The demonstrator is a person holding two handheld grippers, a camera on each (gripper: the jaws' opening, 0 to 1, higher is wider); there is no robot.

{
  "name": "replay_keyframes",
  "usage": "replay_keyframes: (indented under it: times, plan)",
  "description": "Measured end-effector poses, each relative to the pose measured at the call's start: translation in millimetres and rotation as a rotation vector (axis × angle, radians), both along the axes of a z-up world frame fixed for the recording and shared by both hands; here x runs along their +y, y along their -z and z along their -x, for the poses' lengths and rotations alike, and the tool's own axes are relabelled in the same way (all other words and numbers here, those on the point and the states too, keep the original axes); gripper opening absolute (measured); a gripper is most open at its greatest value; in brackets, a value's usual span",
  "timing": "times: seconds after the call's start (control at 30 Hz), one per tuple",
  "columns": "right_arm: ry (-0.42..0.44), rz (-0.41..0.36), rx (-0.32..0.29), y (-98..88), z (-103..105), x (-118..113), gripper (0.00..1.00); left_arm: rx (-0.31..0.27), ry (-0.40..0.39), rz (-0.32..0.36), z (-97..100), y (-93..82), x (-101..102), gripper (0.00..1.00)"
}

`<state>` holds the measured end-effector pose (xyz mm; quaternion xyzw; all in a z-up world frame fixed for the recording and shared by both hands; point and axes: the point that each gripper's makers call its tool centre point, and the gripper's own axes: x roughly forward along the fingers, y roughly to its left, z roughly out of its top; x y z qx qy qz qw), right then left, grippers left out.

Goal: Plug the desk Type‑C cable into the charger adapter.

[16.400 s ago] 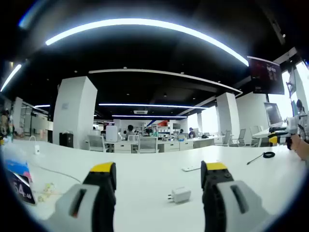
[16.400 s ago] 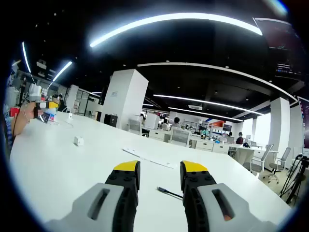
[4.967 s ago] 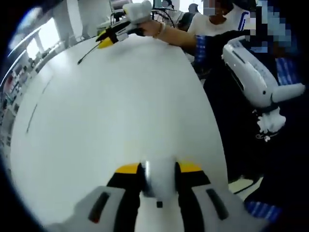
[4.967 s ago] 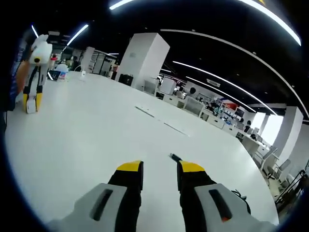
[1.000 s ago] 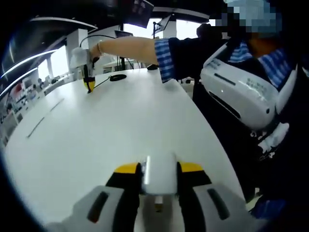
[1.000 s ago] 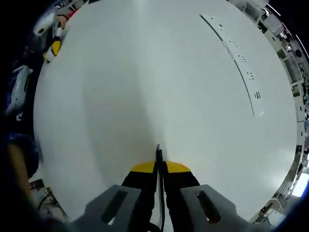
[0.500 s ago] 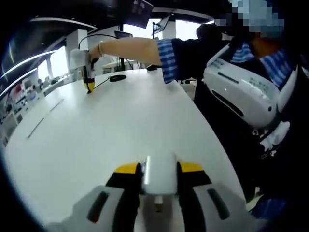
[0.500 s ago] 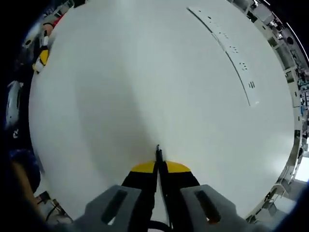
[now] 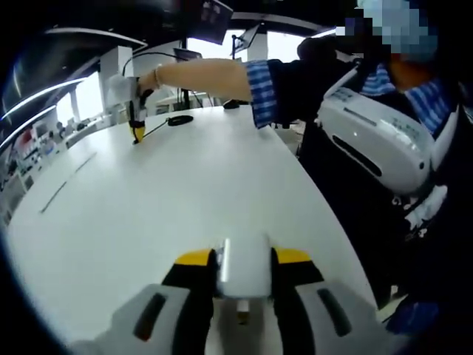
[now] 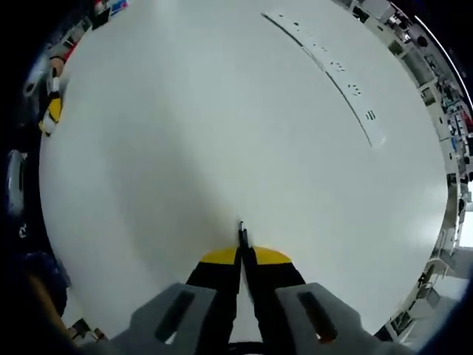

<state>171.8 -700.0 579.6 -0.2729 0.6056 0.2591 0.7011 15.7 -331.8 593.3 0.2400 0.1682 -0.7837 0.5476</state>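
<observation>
A white charger adapter (image 9: 243,265) sits clamped between the yellow-tipped jaws of my left gripper (image 9: 243,258), low in the left gripper view above the white desk (image 9: 170,185). My right gripper (image 10: 241,255) is shut on the black Type-C cable (image 10: 242,238), whose plug tip pokes out past the jaws over the desk (image 10: 222,118). In the left gripper view the right gripper (image 9: 136,130) stands far off at the upper left, tips down on the desk, with the cable's black coil (image 9: 178,119) beside it. The left gripper (image 10: 50,111) appears at the left edge of the right gripper view.
The person's bare forearm (image 9: 199,74) and blue checked sleeve (image 9: 262,85) reach across the top of the left gripper view. A white device (image 9: 377,144) hangs on the person's chest at the right. A long strip with dark marks (image 10: 325,70) lies across the far desk.
The right gripper's view has shifted a little over the desk while it stays shut on the cable. The left gripper holds the adapter unmoved; the person's body has shifted slightly.
</observation>
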Motion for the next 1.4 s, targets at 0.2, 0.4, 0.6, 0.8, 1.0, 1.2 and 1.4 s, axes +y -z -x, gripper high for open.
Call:
replay_keyframes:
  times: [0.2,0.4,0.6,0.8,1.0,1.2,1.4]
  plan:
    - [-0.008,-0.057,-0.045,-6.7,7.8,5.8,0.05,-0.001,0.001,-0.001,0.1,-0.2,0.3,0.29]
    - [-0.037,-0.092,-0.095,-14.1,23.9,17.0,0.05,-0.001,0.0,0.0,0.9,0.2,0.7,0.29]
    - [-0.094,-0.133,-0.144,-18.8,42.5,34.0,0.05,0.002,0.001,0.004,0.0,-0.1,0.4,0.29]
    - [-0.158,-0.19,-0.189,-24.0,64.2,55.2,0.05,0.013,-0.014,0.014,-4.3,-1.6,-2.8,0.29]
    - [-0.193,-0.211,-0.214,-23.7,86.0,67.4,0.05,0.02,-0.031,0.022,-6.5,-2.2,-6.3,0.29]
    - [-0.232,-0.247,-0.234,-22.5,105.6,82.5,0.05,0.019,-0.044,0.027,-6.6,-1.9,-10.3,0.29]
    - [-0.304,-0.299,-0.256,-29.0,127.7,110.1,0.05,0.027,-0.058,0.034,-8.1,-1.5,-13.2,0.29]
